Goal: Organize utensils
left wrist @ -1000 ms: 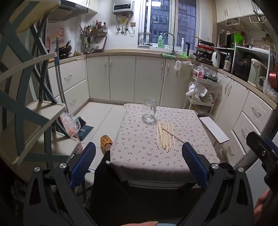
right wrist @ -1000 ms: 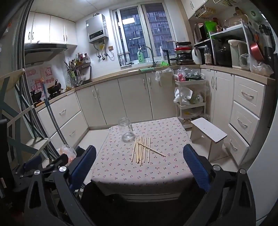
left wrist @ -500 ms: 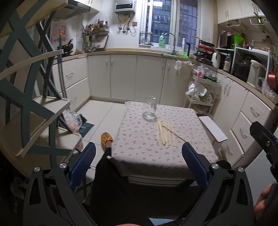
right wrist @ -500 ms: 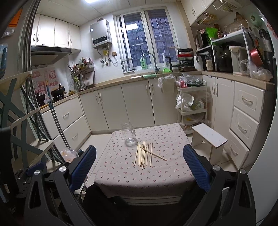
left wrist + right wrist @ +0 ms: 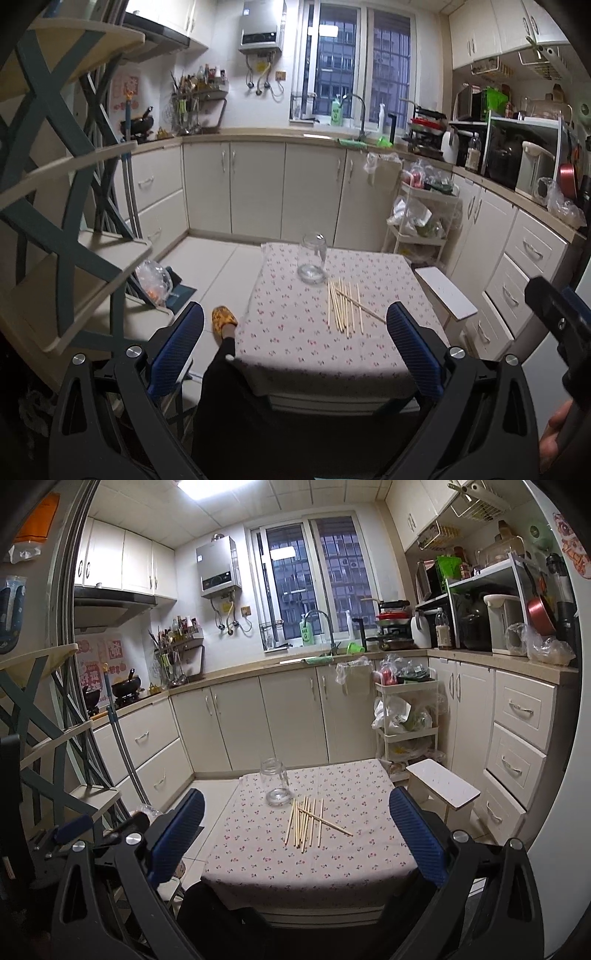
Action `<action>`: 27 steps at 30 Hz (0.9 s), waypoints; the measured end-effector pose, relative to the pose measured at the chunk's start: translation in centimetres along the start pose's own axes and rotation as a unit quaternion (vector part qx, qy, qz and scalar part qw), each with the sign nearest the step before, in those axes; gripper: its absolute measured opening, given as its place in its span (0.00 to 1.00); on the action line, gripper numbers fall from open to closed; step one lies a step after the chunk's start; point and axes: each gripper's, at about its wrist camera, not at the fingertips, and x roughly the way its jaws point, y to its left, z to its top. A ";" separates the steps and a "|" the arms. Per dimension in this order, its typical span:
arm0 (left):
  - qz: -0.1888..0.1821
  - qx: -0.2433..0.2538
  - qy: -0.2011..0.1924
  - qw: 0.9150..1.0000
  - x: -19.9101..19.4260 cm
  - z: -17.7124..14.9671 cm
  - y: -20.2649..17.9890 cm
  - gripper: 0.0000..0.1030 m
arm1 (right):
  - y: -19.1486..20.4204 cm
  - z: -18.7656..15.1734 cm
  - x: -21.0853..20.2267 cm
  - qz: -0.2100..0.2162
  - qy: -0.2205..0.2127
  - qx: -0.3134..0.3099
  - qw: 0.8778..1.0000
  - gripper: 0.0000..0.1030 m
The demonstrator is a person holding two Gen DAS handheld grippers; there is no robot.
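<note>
Several wooden chopsticks (image 5: 345, 306) (image 5: 306, 823) lie loose on a small table with a flowered cloth (image 5: 295, 332) (image 5: 351, 849). One chopstick lies slanted across the others. An empty clear glass jar (image 5: 313, 258) (image 5: 276, 782) stands upright just behind them. My left gripper (image 5: 295, 332) is open, held well back from the table's near edge with nothing between its blue fingers. My right gripper (image 5: 295, 823) is open too, equally far back and higher. The right gripper's body (image 5: 561, 325) shows at the right edge of the left wrist view.
A white stool (image 5: 445, 293) (image 5: 443, 781) stands right of the table, a white cart (image 5: 404, 720) behind it. A tiered shelf (image 5: 74, 229) is on the left. Cabinets (image 5: 258, 192) line the back and right walls. A person's dark-clad leg and yellow slipper (image 5: 221, 317) are beside the table.
Both grippers have tilted up and drawn slightly back, so the table sits lower in view and more wall and ceiling show. Jar and chopsticks have not moved.
</note>
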 end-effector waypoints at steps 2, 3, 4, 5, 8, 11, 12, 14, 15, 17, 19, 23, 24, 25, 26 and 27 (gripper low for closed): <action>0.001 -0.002 -0.003 1.000 -0.1 0.5 0.1 0.92 | 0.1 -0.1 0.0 0.000 -0.002 -0.001 1.000 0.93; 0.002 -0.003 -0.005 1.000 -0.1 0.7 0.2 0.92 | 0.1 0.0 -0.1 0.001 -0.003 -0.003 1.000 0.93; 0.002 -0.008 -0.008 1.000 -0.3 0.9 0.3 0.92 | 0.2 0.1 -0.1 0.000 -0.004 -0.004 1.000 0.93; 0.003 -0.011 -0.010 1.000 -0.3 1.1 0.5 0.92 | 0.3 0.1 -0.2 0.000 -0.006 -0.004 1.000 0.93; 0.004 -0.013 -0.014 1.000 -0.7 1.2 0.5 0.92 | 0.5 0.2 -0.5 0.000 -0.011 -0.005 1.000 0.93; 0.001 -0.008 -0.015 1.000 -0.9 1.1 0.4 0.92 | 0.5 0.2 -0.7 0.001 -0.015 -0.005 1.000 0.93; 0.001 -0.006 -0.017 1.000 -1.1 1.1 0.2 0.93 | 0.5 0.2 -0.9 0.001 -0.016 -0.005 1.000 0.93; 0.000 -0.004 -0.022 1.000 -1.5 1.2 0.2 0.92 | 0.5 0.3 -1.1 0.000 -0.021 -0.005 1.000 0.93; -0.001 -0.004 -0.024 1.000 -1.6 1.2 0.1 0.92 | 0.4 0.3 -1.3 0.000 -0.023 -0.005 1.000 0.93; -0.002 -0.004 -0.027 1.000 -1.9 1.2 0.1 0.92 | 0.3 0.3 -1.6 0.000 -0.028 -0.004 1.000 0.93; -0.003 -0.003 -0.029 1.000 -2.1 1.2 -0.2 0.92 | 0.2 0.4 -1.8 0.000 -0.031 -0.003 1.000 0.93; -0.004 -0.003 -0.033 0.999 -2.6 1.2 -0.4 0.92 | 0.0 0.5 -2.2 0.001 -0.036 -0.002 0.999 0.93; -0.004 -0.002 -0.035 0.999 -2.7 1.2 -0.5 0.92 | -0.1 0.5 -2.2 0.001 -0.037 -0.003 0.999 0.93; -0.004 -0.002 -0.036 0.999 -2.8 1.2 -0.5 0.92 | -0.1 0.5 -2.3 0.002 -0.039 -0.003 0.999 0.93; -0.004 -0.002 -0.037 0.999 -2.8 1.3 -0.5 0.92 | -0.1 0.5 -2.3 0.002 -0.039 -0.004 0.999 0.93; -0.004 -0.003 -0.037 0.999 -2.8 1.3 -0.5 0.92 | -0.2 0.4 -2.4 0.002 -0.040 -0.004 0.999 0.93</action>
